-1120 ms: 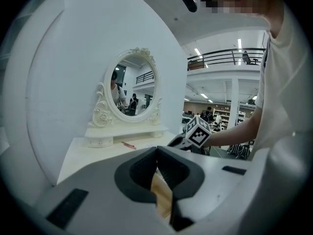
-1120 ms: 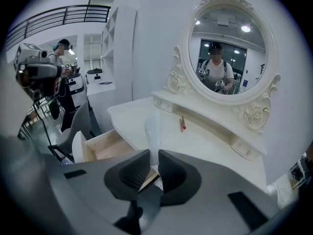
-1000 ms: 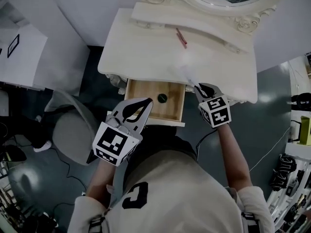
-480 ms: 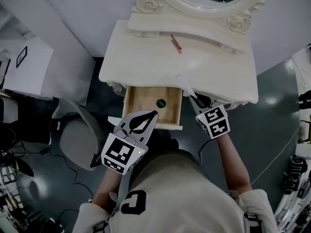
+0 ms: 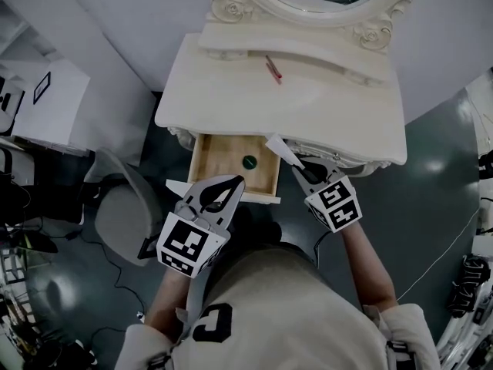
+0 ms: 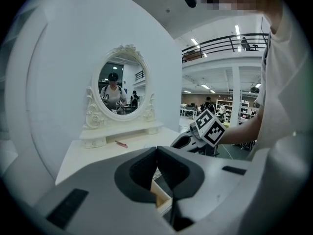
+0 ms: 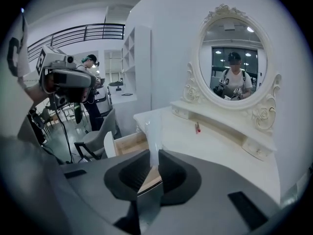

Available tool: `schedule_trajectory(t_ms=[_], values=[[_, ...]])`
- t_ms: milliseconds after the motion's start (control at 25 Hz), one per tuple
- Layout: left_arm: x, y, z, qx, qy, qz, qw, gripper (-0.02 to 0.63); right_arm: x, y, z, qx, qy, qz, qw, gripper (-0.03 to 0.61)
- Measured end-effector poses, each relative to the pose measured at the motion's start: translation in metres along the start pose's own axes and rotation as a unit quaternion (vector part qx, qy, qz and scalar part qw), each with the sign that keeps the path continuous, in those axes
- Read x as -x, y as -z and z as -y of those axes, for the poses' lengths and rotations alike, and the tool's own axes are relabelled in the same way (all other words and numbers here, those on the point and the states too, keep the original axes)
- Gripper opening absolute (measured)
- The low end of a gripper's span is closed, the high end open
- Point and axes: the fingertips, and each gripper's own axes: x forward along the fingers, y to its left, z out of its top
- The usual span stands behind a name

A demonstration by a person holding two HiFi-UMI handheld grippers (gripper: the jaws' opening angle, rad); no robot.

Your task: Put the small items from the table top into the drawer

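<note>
Drawer (image 5: 216,168) hangs open under the counter (image 5: 347,122) in the head view, dark round item (image 5: 249,161) inside, red stick (image 5: 270,68) up top. Left gripper view: left gripper (image 6: 157,153) pinched together, empty. Right gripper view: right gripper (image 7: 152,156) clamped on a thin white strip (image 7: 152,129).

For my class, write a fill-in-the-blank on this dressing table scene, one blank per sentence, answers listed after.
The drawer stands ___.
The red stick lies on the table top below the ___.
The right gripper is shut on a slim ___ item.
The left gripper holds ___.
Missing words: open; mirror; white; nothing.
</note>
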Motion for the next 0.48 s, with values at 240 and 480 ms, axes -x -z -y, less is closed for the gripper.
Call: schedule_trajectory(t_ms=[240, 480], values=[[0.006, -0.003, 0.016, -0.006, -0.024, 0.002, 0.9997, 0.058, 0.008, -0.002, -0.011, 0.021, -0.026, 0.01, 0.999, 0.066], [0.016, 0.001, 0.027, -0.003, -0.046, -0.004, 0.9989, 0.058, 0.017, -0.007, -0.025, 0.045, -0.051, 0.024, 0.997, 0.066]])
